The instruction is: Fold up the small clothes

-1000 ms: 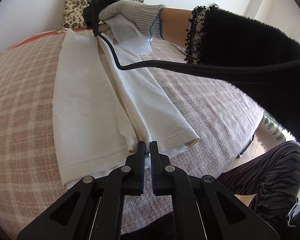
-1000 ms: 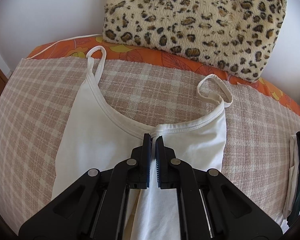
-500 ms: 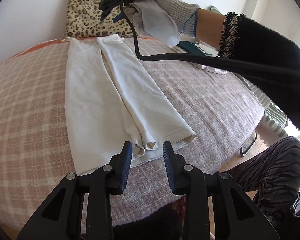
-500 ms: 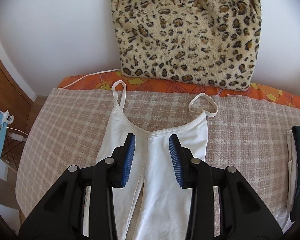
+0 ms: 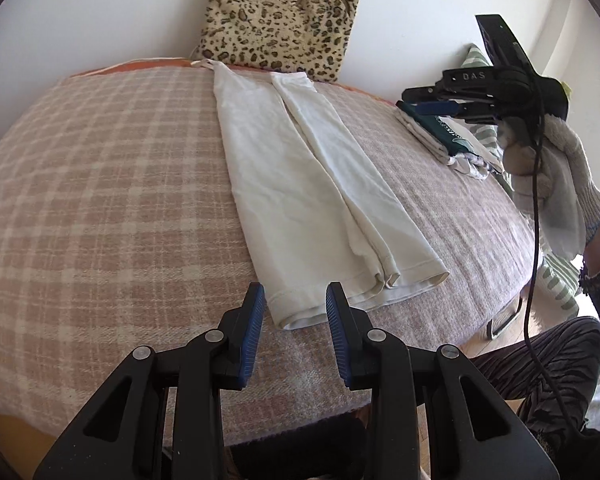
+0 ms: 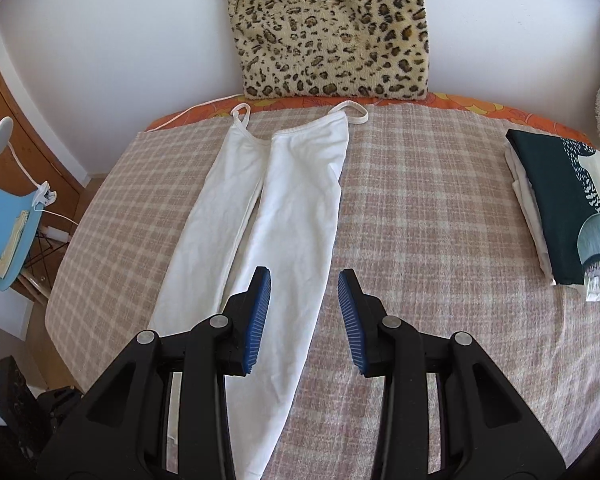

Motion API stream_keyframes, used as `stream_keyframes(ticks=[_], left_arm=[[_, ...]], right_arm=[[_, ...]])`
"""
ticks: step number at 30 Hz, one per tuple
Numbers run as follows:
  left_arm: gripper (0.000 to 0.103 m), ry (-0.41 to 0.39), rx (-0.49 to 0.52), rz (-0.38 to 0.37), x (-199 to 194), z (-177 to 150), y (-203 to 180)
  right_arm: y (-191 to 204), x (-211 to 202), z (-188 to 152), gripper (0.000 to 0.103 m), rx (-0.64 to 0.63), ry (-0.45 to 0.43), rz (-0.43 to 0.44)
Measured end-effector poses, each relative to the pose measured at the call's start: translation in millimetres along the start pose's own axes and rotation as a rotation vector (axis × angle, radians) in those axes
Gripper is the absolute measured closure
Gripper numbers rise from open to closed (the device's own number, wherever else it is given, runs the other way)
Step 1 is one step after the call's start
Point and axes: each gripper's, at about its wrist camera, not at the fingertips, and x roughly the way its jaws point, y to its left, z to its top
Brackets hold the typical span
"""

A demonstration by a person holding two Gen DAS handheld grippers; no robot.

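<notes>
Camisole (image 6: 284, 216), white, lies lengthwise on the checked bedspread (image 6: 420, 240), both long sides folded inward to meet at its middle; crosswise folds remain. Left gripper (image 5: 296, 308) and right gripper (image 6: 304, 300), jaws parted and empty, hover above. Folded stack (image 6: 556, 216) lies well apart.

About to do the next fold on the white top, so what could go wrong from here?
The folded flap overlaps the white top loosely and could slide open when lifted. The straps lie loose near the leopard cushion and may stick out of the fold. The right tool's cable hangs low and could drag the hem.
</notes>
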Motion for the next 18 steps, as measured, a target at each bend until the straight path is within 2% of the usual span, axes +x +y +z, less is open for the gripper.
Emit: stream_keyframes(ticks=[5,11,14,18], left_arm=[[0.073,0.048,-0.087,-0.055,6,-1,13],[0.073,0.074,-0.156,-0.107,14,6,14],[0.073,0.083,-0.131,-0.084,20,11,10],[0.073,0.106,-0.115,-0.056,28,9,9]], right_arm=[[-3,-8,-62,0.066,0.038,0.083,0.045],[0,-3,-113,0.066,0.088,0.174,0.112],[6,0,-127,0.066,0.114,0.205,0.161],[13,4,-137,0.066,0.097,0.227,0.169]])
